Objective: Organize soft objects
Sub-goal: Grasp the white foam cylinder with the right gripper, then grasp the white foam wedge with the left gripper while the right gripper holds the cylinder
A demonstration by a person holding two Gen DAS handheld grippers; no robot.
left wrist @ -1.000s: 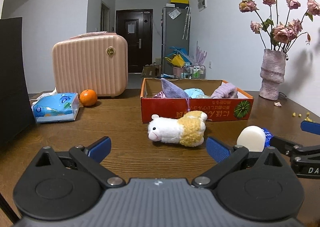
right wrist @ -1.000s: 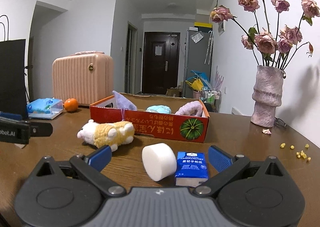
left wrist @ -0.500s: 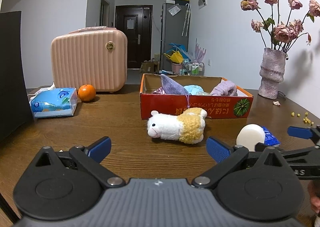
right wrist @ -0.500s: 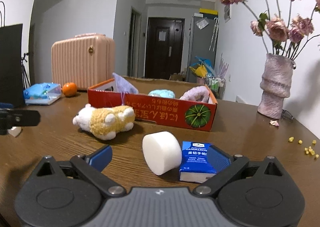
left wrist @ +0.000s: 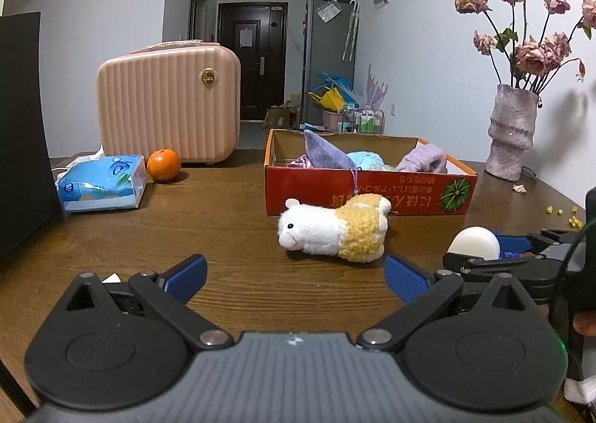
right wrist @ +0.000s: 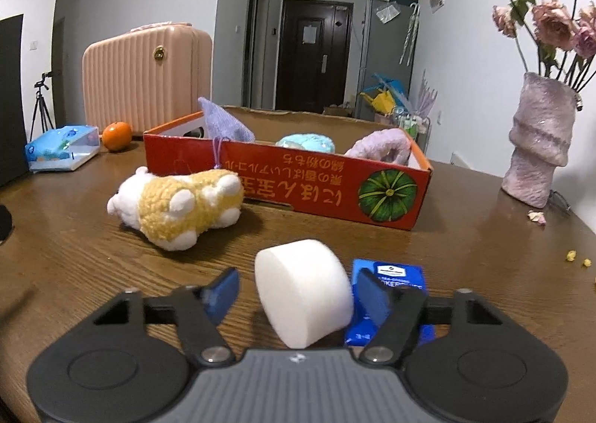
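Both cameras sit low over the bench (left wrist: 231, 237), looking along their grippers toward the far door. The right view sits close to the white foam roll (right wrist: 303, 290). Both share the red box (left wrist: 368, 192) and plush toy (left wrist: 333, 231).

Right tongs (right wrist: 296, 294) closing around white foam cylinder (right wrist: 303, 290) on table (right wrist: 465, 237).

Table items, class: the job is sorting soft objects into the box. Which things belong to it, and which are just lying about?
Belonging to the job:
white foam cylinder, between the closing jaws of the right hand-held gripper
plush toy
red cardboard box, already holding soft items

Just lying about:
orange
pink case
vase of dried roses
blue handkerchief pack
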